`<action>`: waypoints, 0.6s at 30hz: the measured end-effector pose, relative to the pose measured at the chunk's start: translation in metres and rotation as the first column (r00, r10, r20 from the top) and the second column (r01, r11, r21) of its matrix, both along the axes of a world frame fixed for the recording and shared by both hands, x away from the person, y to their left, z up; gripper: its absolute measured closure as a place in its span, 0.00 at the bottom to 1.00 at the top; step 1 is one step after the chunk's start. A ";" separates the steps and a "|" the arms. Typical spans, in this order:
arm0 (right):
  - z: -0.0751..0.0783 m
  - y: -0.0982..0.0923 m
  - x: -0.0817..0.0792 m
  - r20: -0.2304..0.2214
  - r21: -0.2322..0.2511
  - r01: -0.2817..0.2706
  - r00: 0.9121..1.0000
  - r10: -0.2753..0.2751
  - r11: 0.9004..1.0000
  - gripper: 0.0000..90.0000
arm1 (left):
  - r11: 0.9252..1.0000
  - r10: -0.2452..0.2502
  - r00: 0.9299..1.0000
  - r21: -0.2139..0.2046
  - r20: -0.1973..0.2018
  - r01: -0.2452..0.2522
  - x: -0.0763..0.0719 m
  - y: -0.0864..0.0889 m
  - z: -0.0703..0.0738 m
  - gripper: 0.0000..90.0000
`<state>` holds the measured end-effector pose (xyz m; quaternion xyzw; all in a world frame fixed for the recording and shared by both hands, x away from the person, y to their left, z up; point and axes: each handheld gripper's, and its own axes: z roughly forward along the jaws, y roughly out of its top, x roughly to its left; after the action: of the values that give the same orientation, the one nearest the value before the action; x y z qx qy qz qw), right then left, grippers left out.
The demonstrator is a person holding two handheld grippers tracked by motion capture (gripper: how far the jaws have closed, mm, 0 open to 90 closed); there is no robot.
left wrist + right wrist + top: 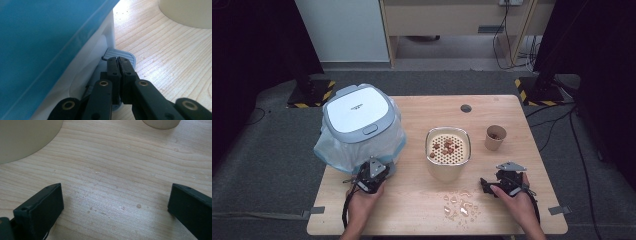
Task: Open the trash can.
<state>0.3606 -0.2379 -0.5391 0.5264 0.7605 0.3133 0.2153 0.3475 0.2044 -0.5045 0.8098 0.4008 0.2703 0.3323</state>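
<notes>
— How many things do you count on the pale wooden counter (422, 107)?

— One white pedal bin with a grey-blue square lid and a thin blue plastic liner bag (359, 127), one cream round container with a perforated insert (448, 152) holding a few small brown pieces, and one small brown paper cup (495, 137) with more brown bits inside. There is also one patch of clear scraps or droplets (459, 205) on the wood between my two hands; I cannot tell which they are. And I hold two tools, one in each hand.

— Where is the bin from your left hand-held gripper (118, 61)?

— Right in front of it and rising to its left. The bin's ribbed grey foot pedal (122, 53) sits at the base, and my closed tips lie right on its near edge. The jaws are clenched together; I see nothing pinched between them.

— And your right hand-held gripper (115, 202)?

— Released, jaws wide apart, with bare wood between them. The cream container lies ahead to its left, the paper cup ahead to its right, both well apart from it.

— Any writing?

— A small dark mark on the lid, too small to read.
</notes>
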 end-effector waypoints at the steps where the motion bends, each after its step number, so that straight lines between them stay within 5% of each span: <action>1: 0.000 0.000 0.000 0.000 0.000 0.000 1.000 0.000 1.000 0.01 | 1.000 -0.001 1.000 0.015 -0.002 0.001 0.000 -0.001 0.000 0.97; 9: 0.000 0.000 0.000 0.002 0.000 0.001 1.000 -0.001 1.000 0.01 | 0.997 -0.006 1.000 0.082 0.004 0.005 0.000 -0.007 -0.003 1.00; 11: 0.000 0.000 0.000 0.001 -0.001 -0.002 1.000 0.002 1.000 0.01 | 0.998 0.004 1.000 0.059 -0.008 -0.003 0.000 -0.005 -0.003 1.00; 18: 0.000 0.000 0.000 0.001 -0.001 -0.002 1.000 0.002 1.000 0.01 | 0.997 0.003 1.000 0.073 -0.006 -0.003 0.000 -0.007 -0.007 1.00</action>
<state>0.3602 -0.2377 -0.5391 0.5253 0.7611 0.3135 0.2158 0.3474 0.1972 -0.5112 0.8216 0.3929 0.2828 0.3011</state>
